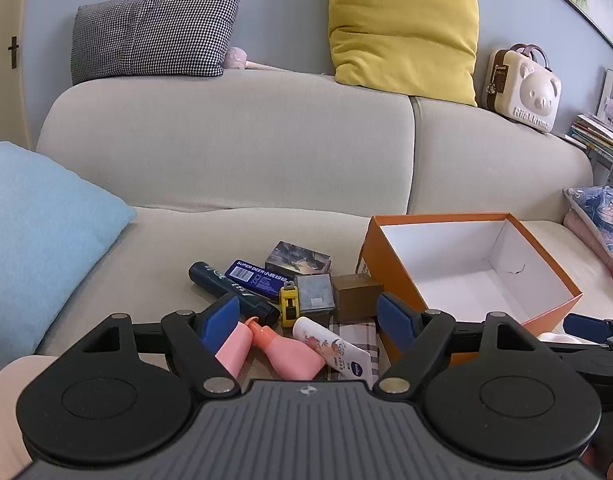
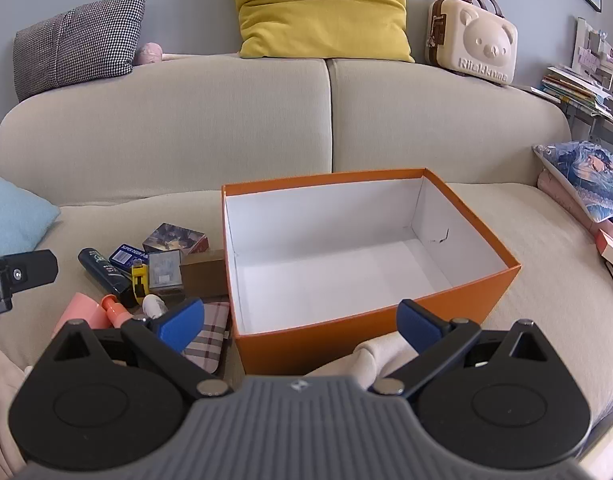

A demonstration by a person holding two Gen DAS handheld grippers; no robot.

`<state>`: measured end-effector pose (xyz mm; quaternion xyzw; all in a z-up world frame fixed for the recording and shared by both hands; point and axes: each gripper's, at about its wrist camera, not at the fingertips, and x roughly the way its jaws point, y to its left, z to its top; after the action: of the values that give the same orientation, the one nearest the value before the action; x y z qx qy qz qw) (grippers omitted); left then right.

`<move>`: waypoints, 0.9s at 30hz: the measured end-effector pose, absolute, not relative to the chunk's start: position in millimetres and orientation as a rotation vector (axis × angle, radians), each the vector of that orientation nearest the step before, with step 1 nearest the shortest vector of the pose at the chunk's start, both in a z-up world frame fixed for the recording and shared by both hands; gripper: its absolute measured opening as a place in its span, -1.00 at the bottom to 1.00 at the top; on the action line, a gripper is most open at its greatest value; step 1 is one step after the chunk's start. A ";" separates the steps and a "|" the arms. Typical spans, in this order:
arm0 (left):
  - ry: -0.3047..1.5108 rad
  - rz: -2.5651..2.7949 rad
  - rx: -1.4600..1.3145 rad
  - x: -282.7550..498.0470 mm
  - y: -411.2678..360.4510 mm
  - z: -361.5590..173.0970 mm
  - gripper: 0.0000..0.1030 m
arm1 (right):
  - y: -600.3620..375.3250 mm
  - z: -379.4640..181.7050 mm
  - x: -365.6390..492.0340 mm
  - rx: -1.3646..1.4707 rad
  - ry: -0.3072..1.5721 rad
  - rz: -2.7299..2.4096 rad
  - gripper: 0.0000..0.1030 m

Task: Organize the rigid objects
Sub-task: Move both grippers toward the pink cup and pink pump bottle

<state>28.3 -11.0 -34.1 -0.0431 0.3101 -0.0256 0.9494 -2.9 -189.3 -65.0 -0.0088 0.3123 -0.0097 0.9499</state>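
Both jaws wide, nothing held. Left gripper hovers near the pile on the sofa; orange box, empty, sits just right of it, facing the right gripper. Suggest picking outer items first, e.g. pink bottle, lifting clear of neighbours.

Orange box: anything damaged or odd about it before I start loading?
One small flaw: the orange box has a dark jagged mark, like a scuff or tear, low on its white inner wall near the far right corner. It also shows in the left wrist view. Otherwise the box sits upright and empty.
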 end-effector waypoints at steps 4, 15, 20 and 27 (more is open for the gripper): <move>0.636 -0.039 -0.093 28.3 -10.5 -34.6 0.79 | -188.7 -64.4 -2.3 -0.018 0.637 -0.020 0.97; 0.668 -0.050 -0.094 28.6 -7.9 -38.4 0.73 | -184.1 -65.4 -1.7 -0.030 0.647 0.001 0.97; 0.699 -0.055 -0.106 29.7 -0.4 -43.9 0.71 | -173.8 -64.7 -1.6 -0.056 0.633 0.063 0.97; 0.754 -0.074 -0.134 35.5 12.3 -54.5 0.48 | -151.2 -68.8 4.1 -0.106 0.641 0.197 0.50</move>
<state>35.5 12.3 -54.5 -0.0652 0.3678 -0.0359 0.9269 4.1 -151.2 -68.8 -0.0521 0.3143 0.0964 0.9430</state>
